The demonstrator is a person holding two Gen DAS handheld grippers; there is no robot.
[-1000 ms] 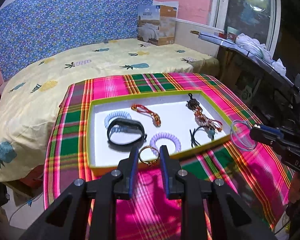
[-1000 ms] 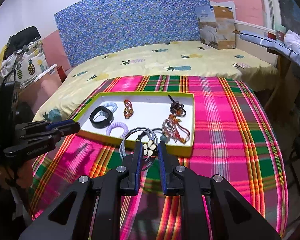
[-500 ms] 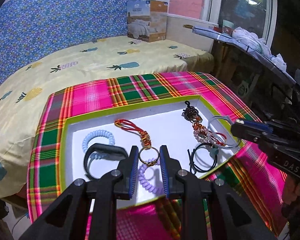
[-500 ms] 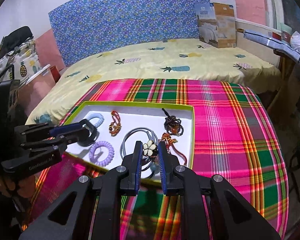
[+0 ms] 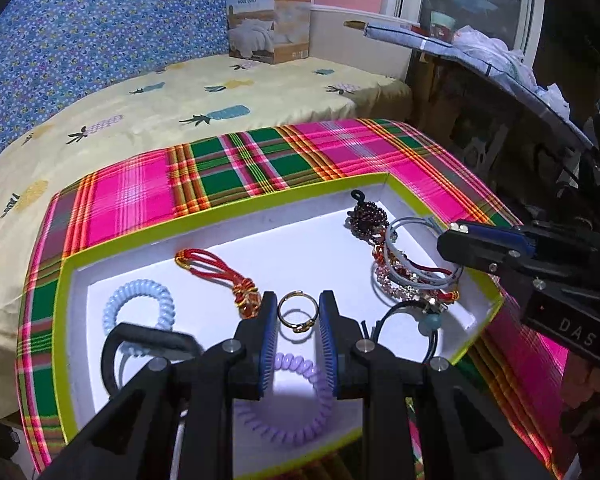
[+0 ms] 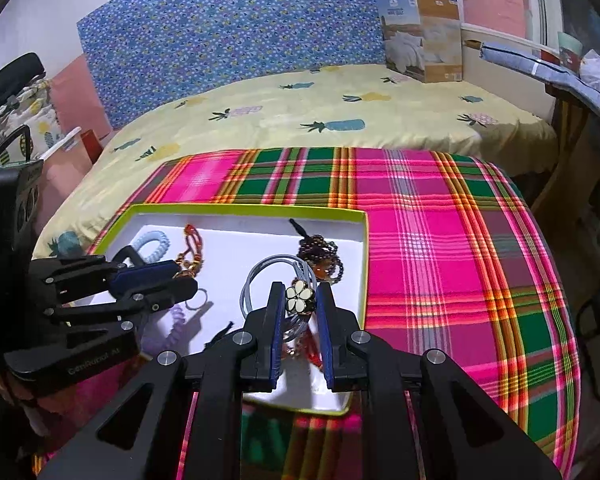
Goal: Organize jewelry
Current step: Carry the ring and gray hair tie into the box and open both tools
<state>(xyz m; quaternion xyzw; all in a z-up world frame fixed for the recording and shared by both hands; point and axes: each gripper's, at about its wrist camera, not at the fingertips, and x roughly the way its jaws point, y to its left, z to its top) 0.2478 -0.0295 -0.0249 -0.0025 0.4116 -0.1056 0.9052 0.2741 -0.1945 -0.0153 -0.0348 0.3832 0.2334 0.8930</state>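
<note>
- While both grippers hang over the tray (image 5: 400,188), each has a piece pinched between its pads.
- Left gripper (image 5: 299,312): jaws narrow, closed on a gold ring (image 5: 298,314); ring sits upright between the blue pads (image 5: 269,332), both sides touching, its knot end lowest.
- In the right wrist view the left gripper (image 6: 188,280) comes in from the left, tips over the tray's left half, ring (image 6: 198,302) hanging at its tip.
- Right gripper (image 6: 300,300): jaws narrower, closed on a white flower charm (image 6: 300,299); charm is wedged between the pads near the tips.
- Grey hair ties (image 6: 260,280) loop out from the charm, lying over the tray's middle; cannot tell if they touch the floor of the tray.
- In the left wrist view the right gripper (image 5: 456,240) enters from the right, over the tray's right rim, grey hair ties (image 5: 412,256) hanging at its tip above the bead pile.
- Tray: white inside, lime rim, on plaid cloth (image 5: 260,160), bed (image 5: 180,96) behind.
- In tray, left wrist view: blue coil tie (image 5: 138,304) at left, black band (image 5: 140,344) just in front of and overlapping it, red cord charm (image 5: 220,272) mid, purple coil tie (image 5: 296,392) under the left gripper, dark bead bracelet (image 5: 366,216) at far right corner, mixed bracelets (image 5: 404,284) beside it, black tie with bead (image 5: 416,324) at near right.
- Purple coil is partly hidden by the fingers.
</note>
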